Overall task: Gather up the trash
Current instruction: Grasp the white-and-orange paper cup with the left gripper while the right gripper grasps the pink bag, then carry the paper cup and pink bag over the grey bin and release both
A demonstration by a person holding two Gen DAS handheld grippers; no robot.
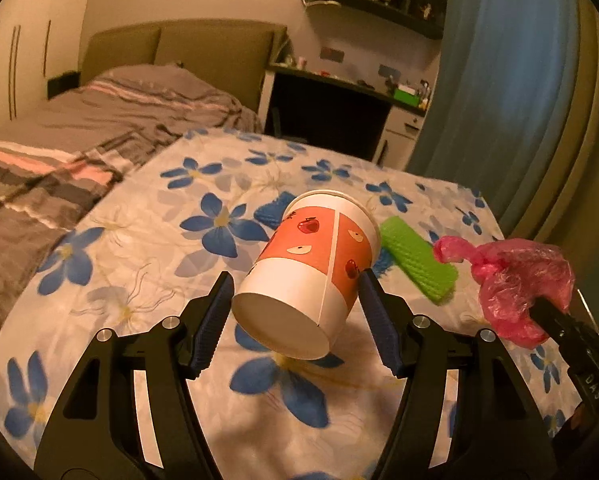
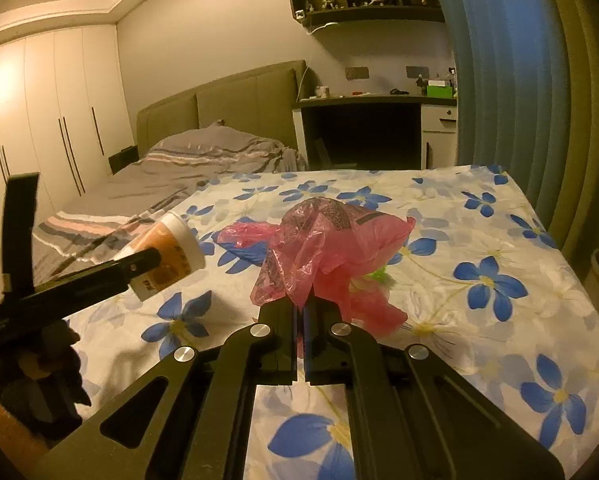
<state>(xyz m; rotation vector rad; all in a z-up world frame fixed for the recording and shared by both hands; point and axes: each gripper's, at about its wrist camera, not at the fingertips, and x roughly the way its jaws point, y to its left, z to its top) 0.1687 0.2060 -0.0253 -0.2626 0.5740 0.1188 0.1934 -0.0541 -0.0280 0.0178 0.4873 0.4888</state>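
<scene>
1. 2 pieces of furniture fill the room: a bed with grey striped bedding on the left, and beside it the surface covered by a white cloth printed with blue flowers.
2. 1 blue curtain hangs behind the far right side of the surface, next to a dark desk with small clutter on top.
3. 1 pink plastic bag is pinched at its lower edge by the right hand-held gripper, whose jaws are closed on the film; the bag stands crumpled and lifted over the middle of the surface.
4. 1 paper cup, white with an orange band and apple prints, is tilted with its base toward the left wrist camera and its rim pointing away and up. The left hand-held gripper grips it, a blue pad on each side of the lower wall, and the cup is raised clear of the cloth.
5. 1 green ribbed wrapper lies flat on the cloth just beyond the cup, between the cup and the pink bag in the left wrist view.
6. 1 blue ribbed piece shows partly behind the cup's rim; what it is cannot be told.
</scene>
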